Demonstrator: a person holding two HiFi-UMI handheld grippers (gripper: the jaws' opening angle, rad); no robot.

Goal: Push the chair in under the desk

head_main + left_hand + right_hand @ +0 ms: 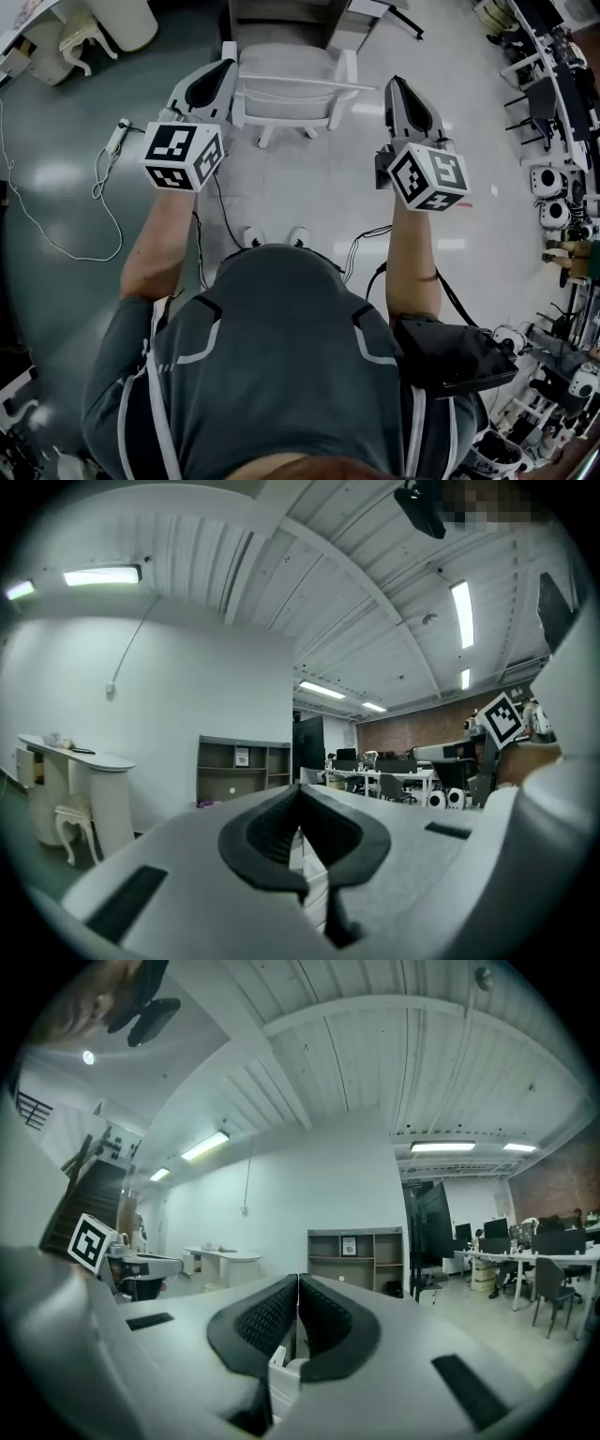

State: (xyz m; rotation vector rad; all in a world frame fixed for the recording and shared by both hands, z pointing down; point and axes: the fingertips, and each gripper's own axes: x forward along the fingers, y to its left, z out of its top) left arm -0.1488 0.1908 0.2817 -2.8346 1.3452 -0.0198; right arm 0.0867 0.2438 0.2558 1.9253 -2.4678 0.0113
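White chair (286, 94) looks mostly out from the table (281, 21), push yet to do; your left hand-held gripper (227, 58) and right hand-held gripper (395, 86), both closed and empty, flank its back

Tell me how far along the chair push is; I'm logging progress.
Done: nothing visible yet. The white chair stands on open floor, apparently short of the desk. In hand: the left claw and right claw, both shut and empty, flank its backrest; contact is unclear. Left: the whole push under the desk.
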